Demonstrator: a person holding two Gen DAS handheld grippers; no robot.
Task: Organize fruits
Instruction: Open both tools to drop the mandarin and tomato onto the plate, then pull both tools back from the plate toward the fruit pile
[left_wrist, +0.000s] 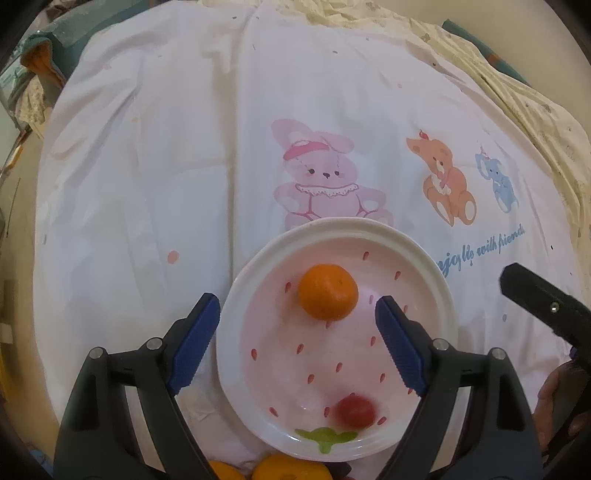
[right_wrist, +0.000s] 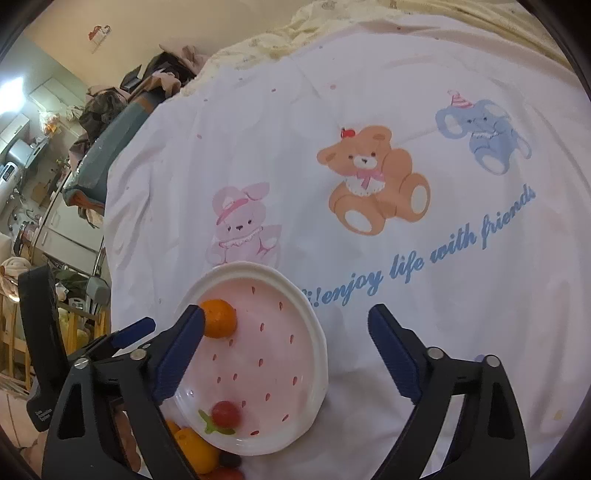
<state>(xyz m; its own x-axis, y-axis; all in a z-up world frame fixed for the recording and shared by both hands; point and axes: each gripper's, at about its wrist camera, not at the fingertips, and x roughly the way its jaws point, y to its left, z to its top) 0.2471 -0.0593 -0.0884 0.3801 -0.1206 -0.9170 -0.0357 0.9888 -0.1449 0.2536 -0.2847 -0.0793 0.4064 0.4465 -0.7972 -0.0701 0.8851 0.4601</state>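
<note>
Orange mandarin (left_wrist: 328, 291) and blurred, probably red fruit (left_wrist: 355, 410) sat plated (left_wrist: 424, 254); both grippers (left_wrist: 297, 345) (right_wrist: 286, 354) released, should lift clear.

Small red fruit (left_wrist: 355, 411) on the plate is motion-blurred; orange fruits (left_wrist: 284, 470) at the bottom edge are cut off.

One plate (left_wrist: 424, 258) holds one mandarin (left_wrist: 328, 291) and one red tomato (left_wrist: 355, 410). At least two more mandarins (right_wrist: 195, 448) lie beside it. Two grippers show.
</note>
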